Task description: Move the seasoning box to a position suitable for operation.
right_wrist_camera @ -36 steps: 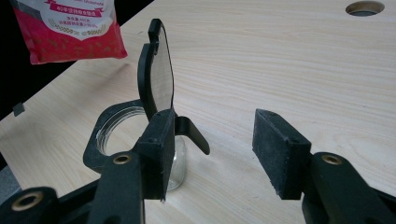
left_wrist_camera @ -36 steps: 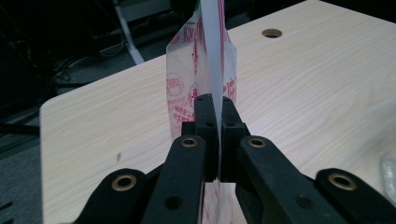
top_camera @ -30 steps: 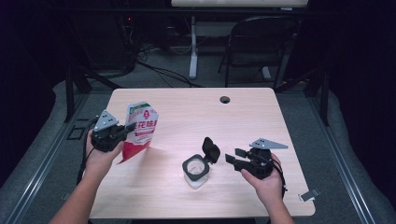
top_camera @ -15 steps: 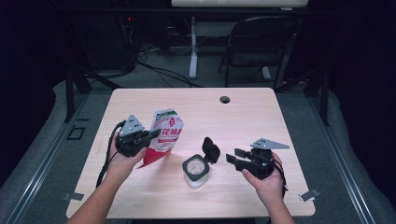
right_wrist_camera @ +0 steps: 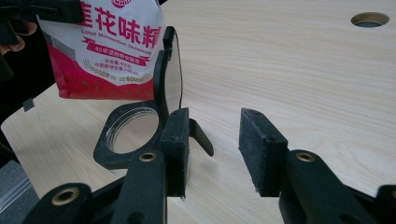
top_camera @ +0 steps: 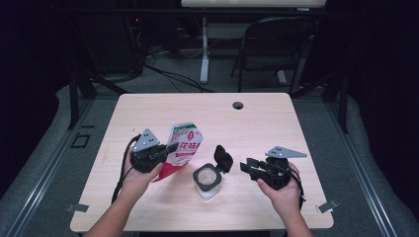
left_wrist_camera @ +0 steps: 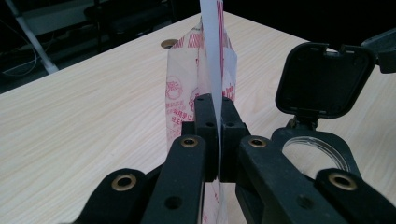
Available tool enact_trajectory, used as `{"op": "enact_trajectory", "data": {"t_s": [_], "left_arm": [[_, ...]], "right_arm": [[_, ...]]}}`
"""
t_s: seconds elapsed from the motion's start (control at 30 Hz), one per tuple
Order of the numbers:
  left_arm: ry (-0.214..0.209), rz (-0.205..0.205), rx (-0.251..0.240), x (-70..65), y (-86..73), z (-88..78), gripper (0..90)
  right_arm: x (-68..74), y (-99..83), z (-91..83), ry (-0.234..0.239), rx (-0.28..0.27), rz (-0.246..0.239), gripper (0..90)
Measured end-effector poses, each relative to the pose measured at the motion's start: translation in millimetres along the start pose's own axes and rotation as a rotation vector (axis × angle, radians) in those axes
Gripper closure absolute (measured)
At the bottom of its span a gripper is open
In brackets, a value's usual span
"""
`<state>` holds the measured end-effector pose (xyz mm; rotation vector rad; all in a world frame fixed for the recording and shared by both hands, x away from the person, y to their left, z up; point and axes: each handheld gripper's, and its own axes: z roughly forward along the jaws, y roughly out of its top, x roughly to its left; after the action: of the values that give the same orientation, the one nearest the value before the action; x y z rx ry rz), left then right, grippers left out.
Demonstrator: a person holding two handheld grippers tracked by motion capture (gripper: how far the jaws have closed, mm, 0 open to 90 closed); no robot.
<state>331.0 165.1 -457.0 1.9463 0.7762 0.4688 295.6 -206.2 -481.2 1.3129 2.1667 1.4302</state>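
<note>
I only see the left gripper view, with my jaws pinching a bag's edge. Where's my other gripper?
Observer: In the high view the right gripper sits to the right of the jar. Its jaws have just been closing, with nothing between them.
Operator: What's on the bag's front?
Observer: In the right gripper view the bag is white on top and red below, with big red characters.
Operator: Is anything in the jar?
Observer: From above, something pale lies inside; I cannot tell what it is.
</note>
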Motion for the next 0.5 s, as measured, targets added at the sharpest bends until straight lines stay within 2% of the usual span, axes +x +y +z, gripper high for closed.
{"op": "enact_trajectory", "data": {"t_s": [0.1, 0.2, 0.27, 0.37, 0.5], "left_arm": [[-0.002, -0.005, -0.007, -1.9, -4.5, -1.9, 90.0], [-0.004, -0.015, -0.016, -3.8, -10.2, -5.0, 90.0], [-0.004, -0.018, -0.018, -4.8, -14.0, -6.6, 90.0], [-0.003, -0.028, -0.023, -6.6, -19.0, -8.8, 90.0], [-0.013, -0.052, -0.041, -9.0, -26.4, -12.1, 90.0]], "right_arm": [[1.8, 1.0, -0.7, -0.016, 0.005, -0.011, 63.0], [4.1, 3.5, -3.3, -0.005, 0.006, -0.003, 65.4], [8.9, 8.7, -7.4, 0.023, -0.004, -0.007, 68.3], [16.4, 16.9, -12.9, 0.041, -0.010, -0.037, 70.1], [26.4, 25.5, -13.9, 0.075, -0.012, -0.055, 71.7]]}}
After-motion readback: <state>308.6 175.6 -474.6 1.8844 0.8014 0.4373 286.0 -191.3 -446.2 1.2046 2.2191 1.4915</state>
